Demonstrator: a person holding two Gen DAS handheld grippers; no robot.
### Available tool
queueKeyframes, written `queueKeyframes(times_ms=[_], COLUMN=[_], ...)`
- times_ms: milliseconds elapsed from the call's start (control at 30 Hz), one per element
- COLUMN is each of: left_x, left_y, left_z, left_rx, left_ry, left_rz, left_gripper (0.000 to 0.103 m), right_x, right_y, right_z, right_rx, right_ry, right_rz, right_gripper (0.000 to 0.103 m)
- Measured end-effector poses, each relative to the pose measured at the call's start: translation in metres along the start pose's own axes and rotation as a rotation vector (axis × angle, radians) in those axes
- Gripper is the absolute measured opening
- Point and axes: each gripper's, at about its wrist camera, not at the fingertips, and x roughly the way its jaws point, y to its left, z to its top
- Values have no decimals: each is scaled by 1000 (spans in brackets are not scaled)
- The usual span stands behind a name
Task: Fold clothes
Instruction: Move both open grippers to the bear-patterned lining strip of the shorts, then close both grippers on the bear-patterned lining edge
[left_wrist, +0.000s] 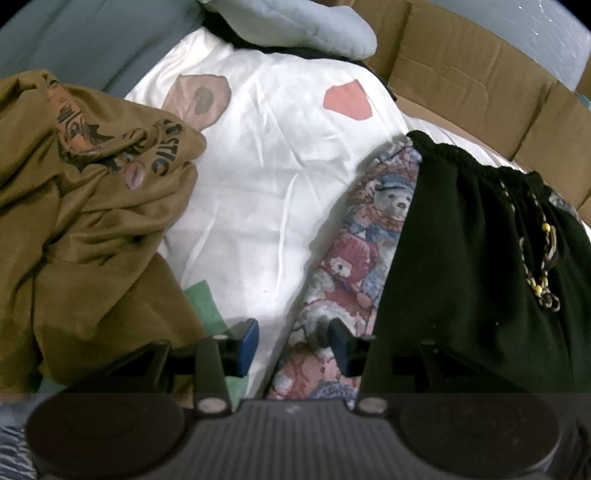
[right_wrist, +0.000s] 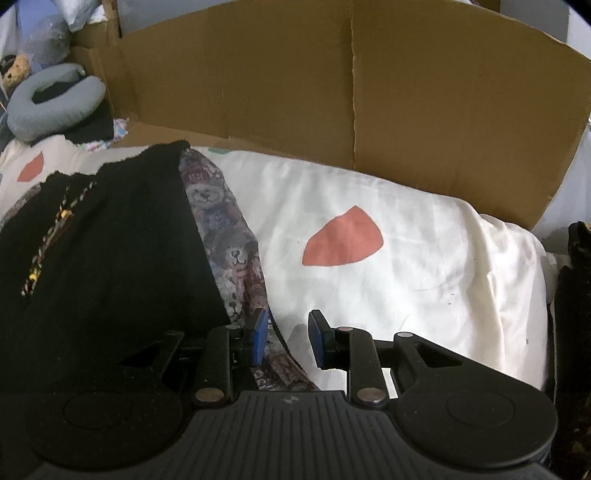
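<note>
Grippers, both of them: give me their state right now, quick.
Left gripper: open, holding nothing, above the edge of the teddy-bear fabric.
Right gripper: open, holding nothing, beside the black garment.

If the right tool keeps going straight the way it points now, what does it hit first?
Probably the white bedsheet with red patches, directly between the open right tool fingers. The teddy-bear print fabric edge lies just left of that line. Depth is unclear.

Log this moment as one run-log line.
left gripper: open, empty | right gripper: open, empty | black garment: flat on teddy-bear fabric | olive T-shirt: crumpled, unfolded
</note>
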Motion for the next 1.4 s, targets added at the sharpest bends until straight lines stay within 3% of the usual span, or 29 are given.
queueKeyframes(times_ms=[533,700,800,833,900,1233,1400], left_x=[3,4,5,5,6,-4,2], left_y=[-9,-11,-12,-12,-12,-9,-10], left_z=[-2,-4,-5,-5,-6,-5,-4], left_rx=[58,81,94,99,111,142,137], left_ry=[21,31,37,39,47,0,20], left_rz=[-14,-6,-2,0,16,100,103], left_gripper=[45,45,44,41,7,3,5], right_x=[17,17,16,15,13,6,10], right_y=[7,3,2,2,1,-3,-10], right_z=[0,3,4,5,6,15,13], right_rx=[-88,-82,-79,-78,-78,-106,-53], right_ry=[89,106,109,107,100,71,100], right_rz=[46,74,79,78,72,-20,23], right_gripper=[26,5,3,2,2,1,5])
